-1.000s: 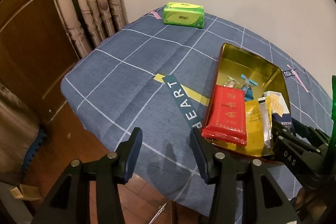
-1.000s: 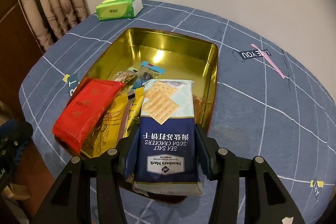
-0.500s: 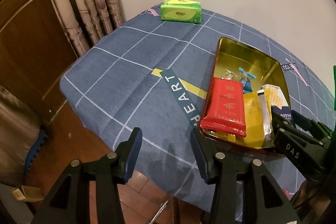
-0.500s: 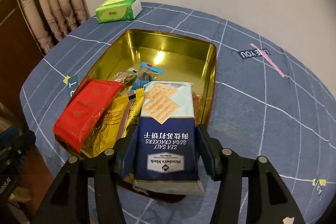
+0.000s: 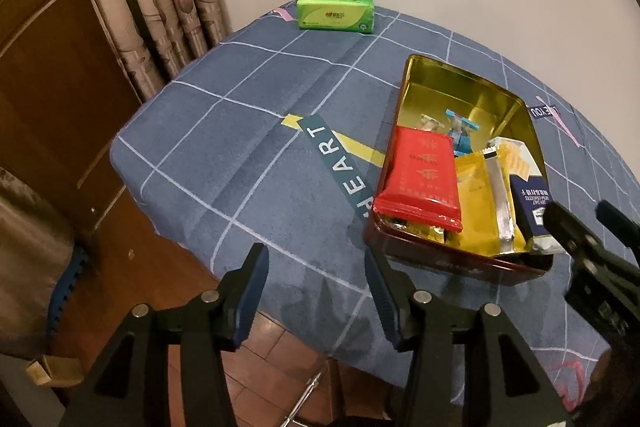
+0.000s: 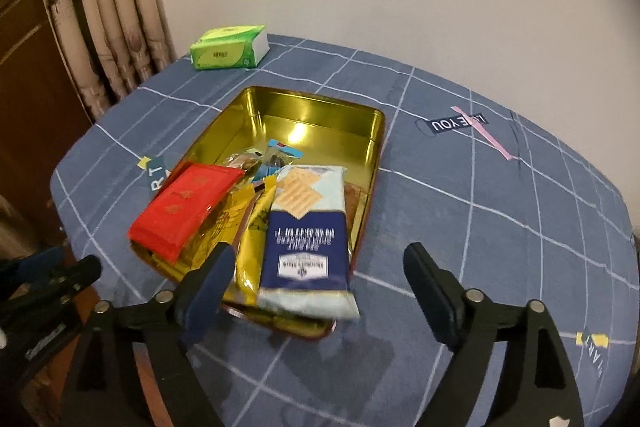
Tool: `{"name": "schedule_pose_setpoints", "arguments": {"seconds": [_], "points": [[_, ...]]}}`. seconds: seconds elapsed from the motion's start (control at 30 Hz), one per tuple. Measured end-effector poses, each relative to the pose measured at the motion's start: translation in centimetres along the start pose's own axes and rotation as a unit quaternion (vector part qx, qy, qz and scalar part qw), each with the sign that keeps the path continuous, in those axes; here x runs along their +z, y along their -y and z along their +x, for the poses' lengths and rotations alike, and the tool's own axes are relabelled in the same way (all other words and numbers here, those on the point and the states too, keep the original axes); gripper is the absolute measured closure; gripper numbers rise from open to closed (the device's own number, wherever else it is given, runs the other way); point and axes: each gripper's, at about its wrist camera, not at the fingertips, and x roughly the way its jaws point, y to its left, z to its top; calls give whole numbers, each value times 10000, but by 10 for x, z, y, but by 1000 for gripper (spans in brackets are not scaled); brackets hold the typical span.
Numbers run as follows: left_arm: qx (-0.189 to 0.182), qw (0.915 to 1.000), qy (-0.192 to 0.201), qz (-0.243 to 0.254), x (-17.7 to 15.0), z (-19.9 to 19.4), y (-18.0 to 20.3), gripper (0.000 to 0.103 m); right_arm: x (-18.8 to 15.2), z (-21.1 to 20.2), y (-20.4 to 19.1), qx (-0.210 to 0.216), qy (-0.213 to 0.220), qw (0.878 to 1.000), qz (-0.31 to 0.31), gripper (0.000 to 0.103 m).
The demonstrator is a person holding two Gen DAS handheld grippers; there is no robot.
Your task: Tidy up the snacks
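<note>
Both tools gape; right view alone shows cracker pack whole.

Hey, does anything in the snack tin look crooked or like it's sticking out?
Yes. The cracker packet and the red packet overhang the near rim of the tin, piled at that end while the far half sits nearly bare. Nothing looks spilled or torn.
</note>
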Motion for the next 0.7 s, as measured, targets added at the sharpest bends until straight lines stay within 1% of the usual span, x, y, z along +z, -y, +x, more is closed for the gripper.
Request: {"name": "schedule_pose_setpoints", "arguments": {"seconds": [0.03,0.13,0.17,0.3,0.37,0.43,0.53,0.7], "points": [[-4,10000,-1,25,0,0,1,48,-2,-2,0,2,-18,10000,17,10],[5,9999,-4,124,-1,0,4,47,-13,-8,3,-40,-101,9999,86,7],[8,9999,10,140,-1,-1,5,47,-15,-9,4,-63,-132,9999,90,5],[55,9998,35,186,-2,-1,7,47,-26,-6,2,-114,-298,9994,133,3],[22,9998,24,195,-3,-2,8,47,-31,-1,-1,-56,-491,9988,47,1],[8,9998,22,215,-3,-2,10,47,-33,1,-5,-35,-555,9984,-31,1],[8,9997,21,242,-3,-2,12,47,-34,0,-9,-16,-532,9985,-139,1],[-5,9997,-19,233,-3,-1,11,47,-35,3,-10,22,-576,9983,-109,1]]}}
